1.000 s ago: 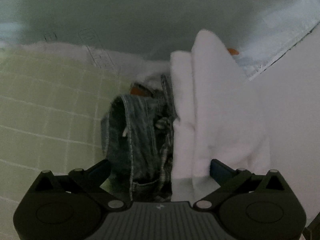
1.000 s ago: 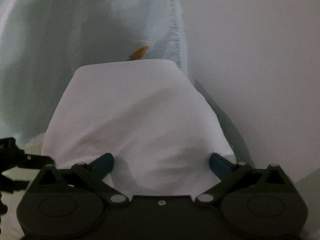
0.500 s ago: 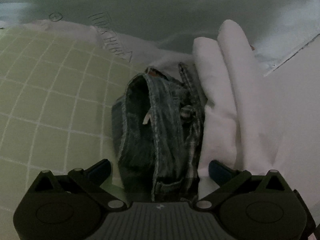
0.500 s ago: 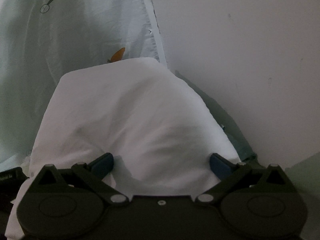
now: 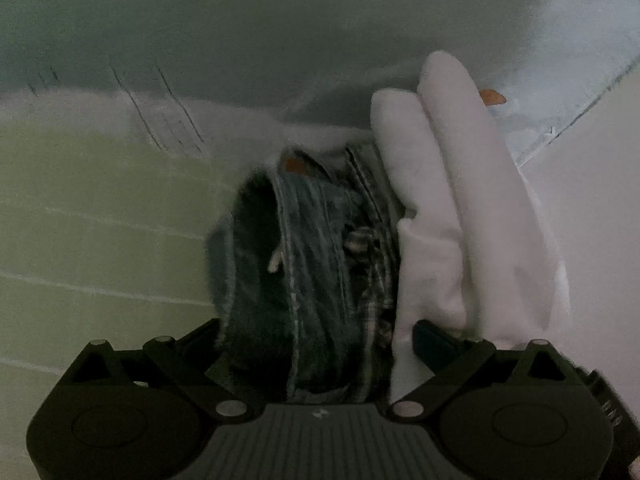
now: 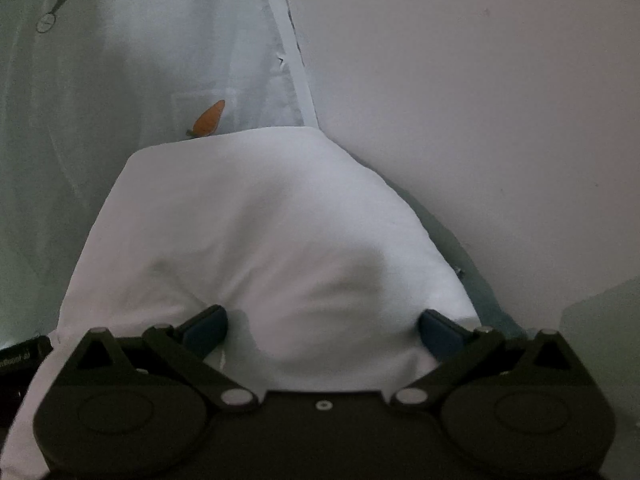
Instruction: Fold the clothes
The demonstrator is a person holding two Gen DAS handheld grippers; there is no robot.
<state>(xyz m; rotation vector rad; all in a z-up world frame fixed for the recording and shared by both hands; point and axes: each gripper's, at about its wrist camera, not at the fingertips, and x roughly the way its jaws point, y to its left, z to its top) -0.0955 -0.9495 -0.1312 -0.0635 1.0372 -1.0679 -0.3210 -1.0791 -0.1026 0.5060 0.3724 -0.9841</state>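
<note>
Both tools are spread wide with nothing clamped. In the left wrist view the left gripper (image 5: 316, 332) has its jaws apart on either side of a stack: folded blue jeans (image 5: 288, 280) fill the centre of the frame, a plaid garment (image 5: 368, 264) is tucked against their right side, and a folded white garment (image 5: 452, 208) stands further right, reaching towards the upper right. The stack rests on a pale green gridded sheet (image 5: 80, 240) at the left of the frame.

In the right wrist view the right gripper (image 6: 322, 328) is likewise open, its blue pads pressed into the near edge of the white garment, which bulges up through the middle of the frame. A pale cloth printed with an orange carrot (image 6: 208, 119) hangs behind, upper left.

It looks to me as if the folding is finished and the pile is being squared up or gathered. Next, I'd guess, both tools must close on the bundle's near edge evenly, so the layers don't slip apart.
</note>
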